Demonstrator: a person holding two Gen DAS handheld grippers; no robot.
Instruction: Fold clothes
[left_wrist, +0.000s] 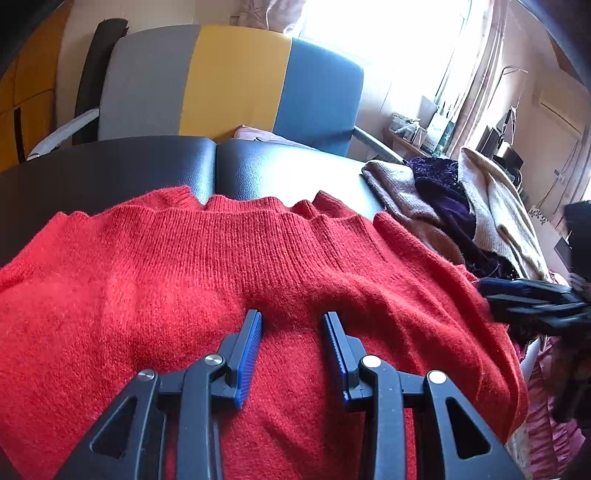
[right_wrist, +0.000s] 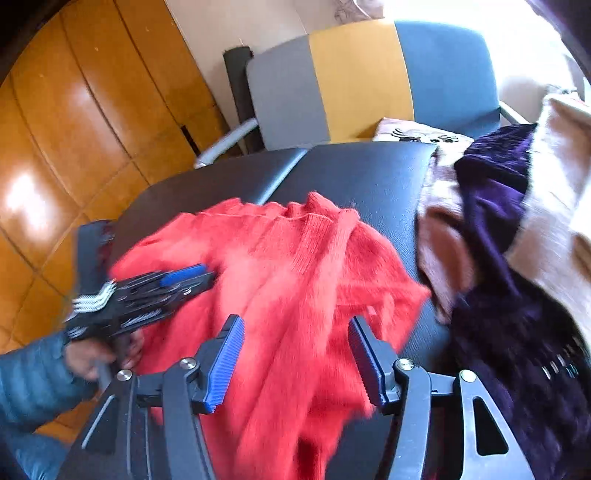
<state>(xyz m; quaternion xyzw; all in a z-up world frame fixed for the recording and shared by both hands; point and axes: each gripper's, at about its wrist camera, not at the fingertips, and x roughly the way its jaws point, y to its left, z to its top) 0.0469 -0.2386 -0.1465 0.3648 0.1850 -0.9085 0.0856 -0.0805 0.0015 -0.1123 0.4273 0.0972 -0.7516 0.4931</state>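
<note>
We see a red sweater (left_wrist: 258, 266) lying spread on the black table (left_wrist: 147, 170), its ribbed edge toward the far side. Our left hand-held gripper (left_wrist: 291, 321) hangs just above the middle of the sweater with its blue-padded fingers (left_wrist: 251, 347) apart and nothing between them. In the right wrist view the right hand-held gripper (right_wrist: 295, 332) is also spread wide over the sweater's bunched right part (right_wrist: 295, 277), holding nothing, and the left one (right_wrist: 147, 288) shows at the sweater's left edge, gripped by a hand (right_wrist: 99, 354). Just right of the sweater lies a pile of clothes (right_wrist: 498, 221) in beige, brown and dark purple. Behind the table stands a chair (left_wrist: 229, 81) in grey, yellow and blue.
</note>
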